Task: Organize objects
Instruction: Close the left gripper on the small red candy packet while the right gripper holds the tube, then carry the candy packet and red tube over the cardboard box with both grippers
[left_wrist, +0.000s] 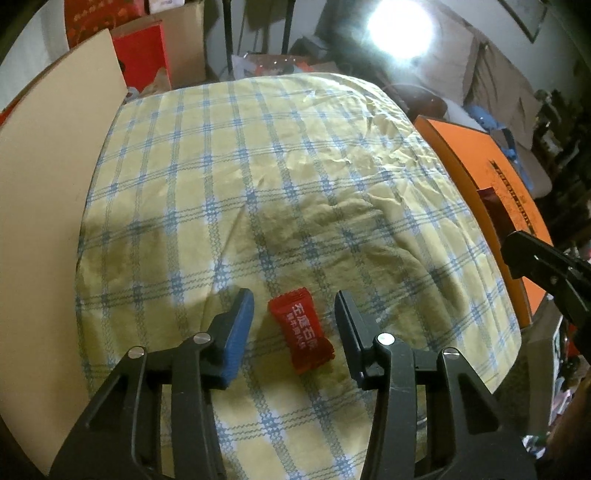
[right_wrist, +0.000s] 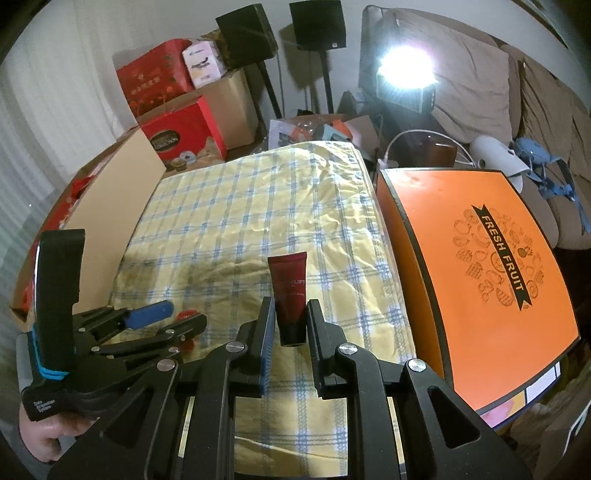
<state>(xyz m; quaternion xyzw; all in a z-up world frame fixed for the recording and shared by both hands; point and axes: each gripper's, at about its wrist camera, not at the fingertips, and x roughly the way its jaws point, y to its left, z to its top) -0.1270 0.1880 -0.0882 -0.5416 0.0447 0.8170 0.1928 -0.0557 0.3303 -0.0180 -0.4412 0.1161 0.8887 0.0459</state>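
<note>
Low in the left wrist view, our left gripper (left_wrist: 293, 301) stands with its jaws wide apart around a red candy (left_wrist: 301, 334), which lies flat on the checked cloth (left_wrist: 258, 166) between the two fingers without touching either. At the right edge of that frame our right gripper (left_wrist: 546, 266) shows as a dark arm in front of the orange box (left_wrist: 495, 173).

Bottom centre of the right wrist view, our right gripper (right_wrist: 290, 310) has its jaws drawn together on a dark red tube (right_wrist: 290, 291), cap end toward the camera, the tube pointing away up the frame over the cloth (right_wrist: 258, 206). The orange box (right_wrist: 461, 266), printed FRESH FRUIT, fills the right of this frame, just beside the cloth. At lower left, our left gripper (right_wrist: 173, 314) is spread open, with a bit of the candy (right_wrist: 186, 314) showing between its fingers.
</note>
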